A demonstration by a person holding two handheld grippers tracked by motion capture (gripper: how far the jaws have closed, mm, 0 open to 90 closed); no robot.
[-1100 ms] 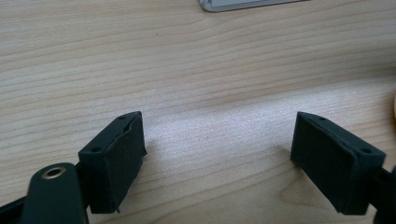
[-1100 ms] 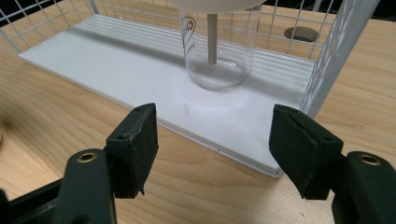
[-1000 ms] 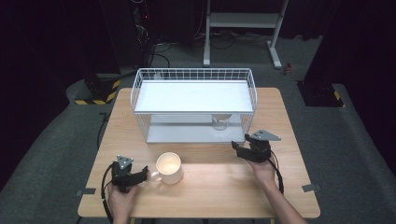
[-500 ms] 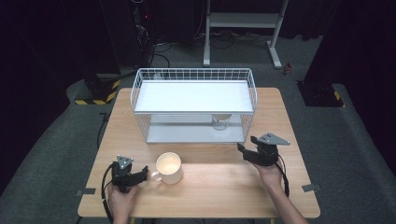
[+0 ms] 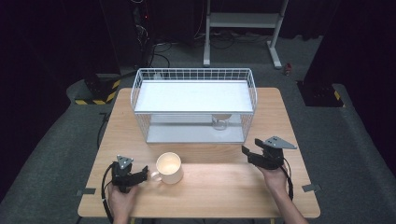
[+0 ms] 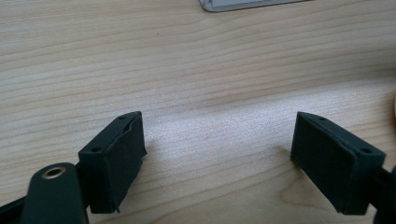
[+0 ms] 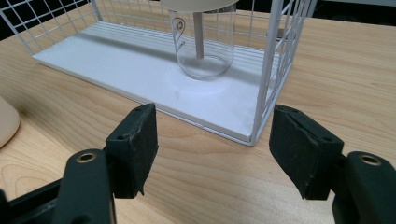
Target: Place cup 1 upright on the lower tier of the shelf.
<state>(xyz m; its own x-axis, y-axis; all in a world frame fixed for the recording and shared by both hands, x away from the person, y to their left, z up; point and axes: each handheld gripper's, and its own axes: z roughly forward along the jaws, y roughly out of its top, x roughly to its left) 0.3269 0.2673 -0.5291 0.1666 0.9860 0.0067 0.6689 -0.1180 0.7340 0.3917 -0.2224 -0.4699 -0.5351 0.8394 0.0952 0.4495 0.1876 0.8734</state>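
**A:** Since a second ago your right gripper (image 5: 251, 153) has slid out toward the right edge of the light wooden tabletop (image 5: 224, 186), away from the rack's front; your left gripper (image 5: 140, 173) has kept its place. Both pairs of jaws stand open, with only bare wood between them.

**B:** And the thing to pick up?

**A:** Nearest you, the cream ceramic mug (image 5: 169, 168) stands upright on the tabletop just beside your left gripper, its handle turned toward those jaws. I'd judge it stiff, glazed and so a bit slippery, moderately heavy, and likely to chip if knocked. Take it across the wall at the rim, one jaw inside and one outside, or pinch the handle; the handle grip may let it swing.

**B:** What about the one inside the rack?

**A:** Farther off, the clear glass jar with a pale lid (image 7: 201, 39) sits on the lower white shelf of the white wire rack (image 5: 254, 95), toward its right end, and your right gripper faces it. It looks light, smooth and fragile, so close gently around its straight side, below the lid.

**B:** Anything in the way?

**A:** The rack's front right corner post (image 7: 267, 70) stands between your right jaws and the jar, and the upper shelf (image 5: 194, 95) blocks any reach from above. Come in level through the open front, left of that post.
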